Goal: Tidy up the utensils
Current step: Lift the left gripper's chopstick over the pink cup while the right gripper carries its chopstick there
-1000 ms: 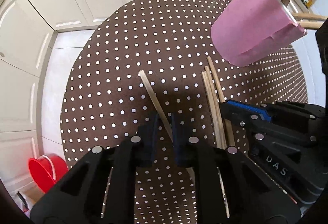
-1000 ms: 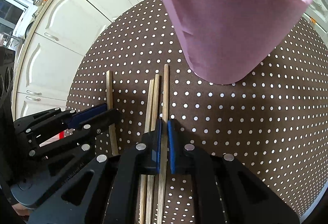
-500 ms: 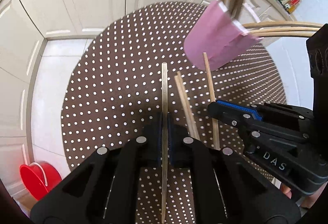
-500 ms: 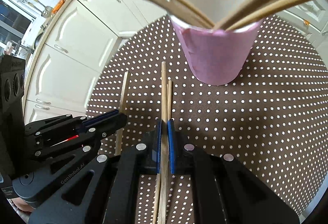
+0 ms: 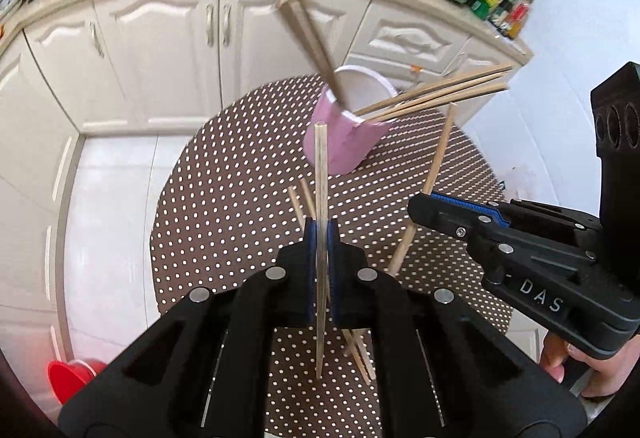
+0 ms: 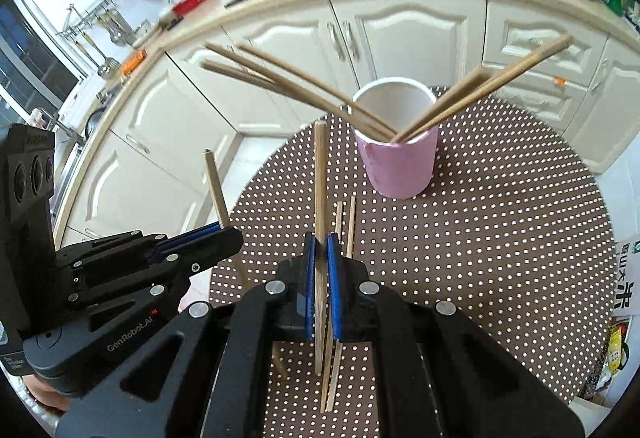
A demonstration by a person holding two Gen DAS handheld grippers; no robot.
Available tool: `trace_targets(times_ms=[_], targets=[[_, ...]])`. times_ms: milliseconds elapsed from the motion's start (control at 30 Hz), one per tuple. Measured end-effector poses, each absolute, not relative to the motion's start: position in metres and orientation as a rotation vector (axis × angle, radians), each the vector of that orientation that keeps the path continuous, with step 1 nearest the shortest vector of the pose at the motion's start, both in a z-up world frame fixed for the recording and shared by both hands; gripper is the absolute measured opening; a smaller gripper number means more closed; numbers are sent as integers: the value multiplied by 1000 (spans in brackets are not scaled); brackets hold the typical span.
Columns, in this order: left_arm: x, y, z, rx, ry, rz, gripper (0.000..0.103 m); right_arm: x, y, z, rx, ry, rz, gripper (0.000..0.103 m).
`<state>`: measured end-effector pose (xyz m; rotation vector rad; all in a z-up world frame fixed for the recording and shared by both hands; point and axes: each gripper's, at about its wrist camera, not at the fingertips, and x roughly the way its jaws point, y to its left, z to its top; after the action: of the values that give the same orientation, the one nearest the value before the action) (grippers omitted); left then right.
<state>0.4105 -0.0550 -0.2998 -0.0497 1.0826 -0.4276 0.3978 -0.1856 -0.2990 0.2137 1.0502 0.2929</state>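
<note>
Each tool, the left tool [image 5: 320, 234] and the right tool [image 6: 321, 248], is clamped near the lower end of a light, stiff, slippery chopstick [image 5: 321, 165] raised above the tabletop [image 6: 500, 238], short of the pink cup [image 6: 400, 165] toward the far edge, two more [image 6: 346, 222] lying flat.

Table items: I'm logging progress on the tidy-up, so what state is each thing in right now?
Left tool: shut on one chopstick, lifted off the table.
Right tool: shut on another chopstick, lifted too.
Pink cup: upright on the table, holding several chopsticks that lean outward.
Loose chopsticks: two lying flat on the table, not yet in the cup.
</note>
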Motion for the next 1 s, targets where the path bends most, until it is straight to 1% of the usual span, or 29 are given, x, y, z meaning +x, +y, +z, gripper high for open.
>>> trace_targets(times_ms=[233, 467, 1000], targets=[[391, -60, -262, -37, 992, -465, 6, 378, -184, -277, 203, 981, 277, 5], [387, -63, -240, -36, 935, -475, 6, 374, -185, -254, 178, 925, 273, 5], [420, -79, -188, -69, 812, -470, 6, 399, -218, -195, 158, 770, 251, 5]])
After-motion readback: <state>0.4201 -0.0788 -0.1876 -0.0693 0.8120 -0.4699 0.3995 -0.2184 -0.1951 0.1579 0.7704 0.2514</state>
